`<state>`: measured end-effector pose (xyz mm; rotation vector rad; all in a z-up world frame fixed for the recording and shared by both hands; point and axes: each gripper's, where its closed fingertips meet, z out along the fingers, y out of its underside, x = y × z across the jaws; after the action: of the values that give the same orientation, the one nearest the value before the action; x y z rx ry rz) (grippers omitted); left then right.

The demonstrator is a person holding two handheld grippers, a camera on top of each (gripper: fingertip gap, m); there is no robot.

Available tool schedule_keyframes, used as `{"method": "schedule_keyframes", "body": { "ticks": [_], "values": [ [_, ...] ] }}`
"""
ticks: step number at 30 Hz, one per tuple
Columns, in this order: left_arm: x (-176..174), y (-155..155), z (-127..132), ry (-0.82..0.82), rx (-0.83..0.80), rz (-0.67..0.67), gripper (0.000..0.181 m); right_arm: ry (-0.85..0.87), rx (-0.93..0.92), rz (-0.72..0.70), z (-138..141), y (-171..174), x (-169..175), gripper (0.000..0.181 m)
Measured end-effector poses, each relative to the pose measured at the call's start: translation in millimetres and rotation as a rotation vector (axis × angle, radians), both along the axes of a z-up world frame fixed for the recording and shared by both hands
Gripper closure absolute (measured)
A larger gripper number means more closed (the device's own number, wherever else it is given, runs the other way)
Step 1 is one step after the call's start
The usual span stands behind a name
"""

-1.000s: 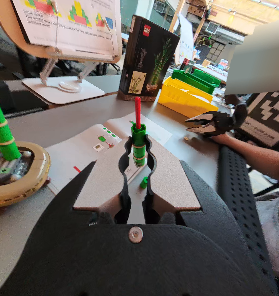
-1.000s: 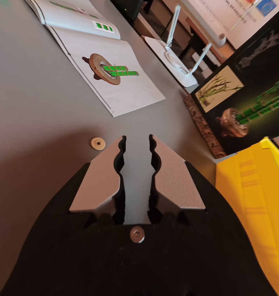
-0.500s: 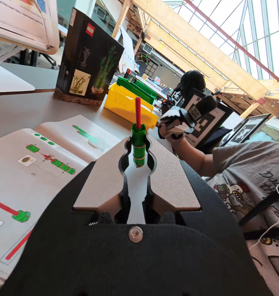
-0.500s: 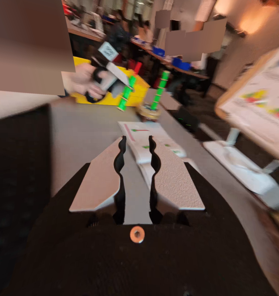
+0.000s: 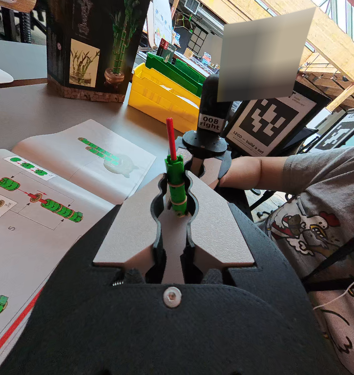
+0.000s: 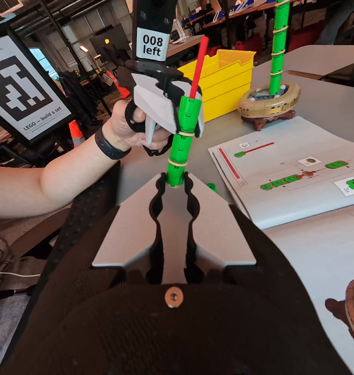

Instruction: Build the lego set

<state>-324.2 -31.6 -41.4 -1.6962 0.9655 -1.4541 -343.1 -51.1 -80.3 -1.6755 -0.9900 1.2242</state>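
Note:
My left gripper (image 5: pixel 175 178) is shut on a green bamboo stalk (image 5: pixel 175 182) made of stacked segments with tan rings. A red axle (image 5: pixel 170 138) sticks out of the stalk's top. In the right wrist view the left gripper (image 6: pixel 189 121) grips the stalk's (image 6: pixel 182 142) upper segment, with the red axle (image 6: pixel 198 67) above it. My right gripper (image 6: pixel 174 178) is shut on the stalk's lower end, both pads against its sides. In the left wrist view the right gripper (image 5: pixel 200 168) shows just behind the stalk, its fingertips partly hidden.
An open instruction booklet (image 6: pixel 294 182) lies on the grey table. A tan pot base (image 6: pixel 269 101) with a tall green stalk stands at the back right. A yellow bin (image 6: pixel 222 81) and the set's box (image 5: pixel 91 50) stand behind. A loose green piece (image 6: pixel 211 185) lies near the booklet. The grippers' ends are close to 5 cm from one another.
My right gripper swung up from the table to the stalk and closed on its lower end. My left gripper turned and moved with the stalk still in its grasp.

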Motion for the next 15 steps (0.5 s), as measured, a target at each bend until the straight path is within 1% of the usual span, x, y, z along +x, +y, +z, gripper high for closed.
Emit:
{"method": "schedule_keyframes", "body": {
  "ticks": [3,5,6,7,10,13,15],
  "values": [
    [1.5,1.1,8.3,-0.046,0.037,0.024,0.164,0.047,-0.021,0.009,8.2,0.7,5.8,0.164],
    [-1.2,5.5,15.3,-0.08,0.058,0.065,0.138,0.103,-0.075,0.004,14.7,4.2,12.9,0.164],
    [-2.8,7.1,17.3,-0.091,0.062,0.078,0.129,0.129,-0.108,0.0,16.7,6.8,17.5,0.165],
    [-4.9,9.4,18.4,-0.099,0.061,0.093,0.124,0.15,-0.135,-0.006,17.8,9.9,22.7,0.165],
    [-11.9,16.3,18.0,-0.113,0.048,0.127,0.124,0.212,-0.164,-0.049,26.9,23.4,41.0,0.165],
    [-18.5,22.9,19.9,-0.147,0.046,0.153,0.132,0.285,-0.152,-0.106,41.6,37.8,60.4,0.165],
    [-21.9,26.4,20.4,-0.165,0.033,0.164,0.135,0.333,-0.155,-0.106,47.8,41.3,67.4,0.165]
  ]
}}
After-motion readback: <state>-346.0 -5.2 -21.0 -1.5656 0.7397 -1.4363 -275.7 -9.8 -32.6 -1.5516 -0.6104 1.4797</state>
